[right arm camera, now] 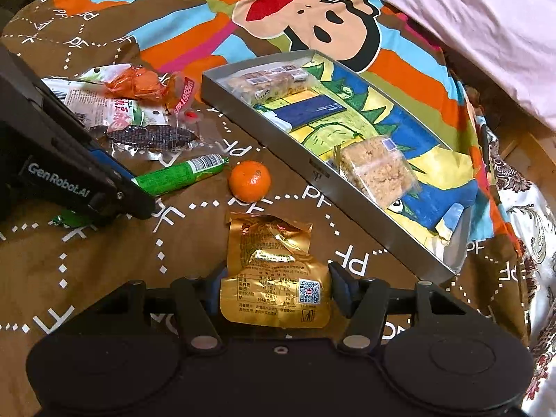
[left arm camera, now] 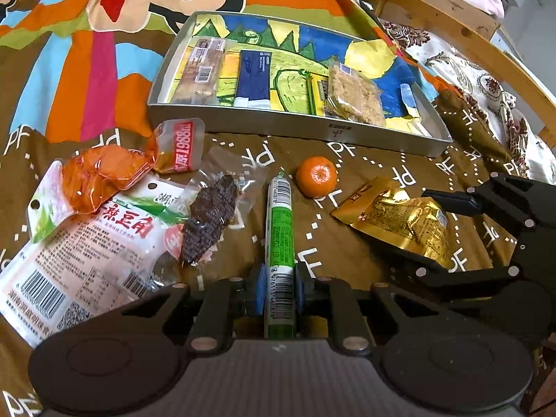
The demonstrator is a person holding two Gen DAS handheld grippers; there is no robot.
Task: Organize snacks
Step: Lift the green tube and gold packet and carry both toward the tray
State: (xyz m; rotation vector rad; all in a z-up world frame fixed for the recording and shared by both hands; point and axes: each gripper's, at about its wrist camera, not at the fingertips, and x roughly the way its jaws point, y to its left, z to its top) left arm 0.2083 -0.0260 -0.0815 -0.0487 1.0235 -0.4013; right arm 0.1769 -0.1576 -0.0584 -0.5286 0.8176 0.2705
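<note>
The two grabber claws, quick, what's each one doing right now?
Left gripper: shut on the green sausage stick.
Right gripper: around the gold packet; cannot tell if its pads press it.

A cartoon-print bedspread [left arm camera: 87,69] covers the bed, with a wooden frame [left arm camera: 451,17] and pink bedding [right arm camera: 469,17] beyond.

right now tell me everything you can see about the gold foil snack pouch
The gold foil snack pouch is a crinkled, shiny sealed packet, puffed in the middle, with a flat torn-looking top edge. Its back faces up, showing small printed text, a nutrition table and a QR code. It lies flat on the brown patterned bedspread, in front of the grey tray and near the small orange mandarin. The right gripper straddles its lower end, fingers at both sides.
</note>
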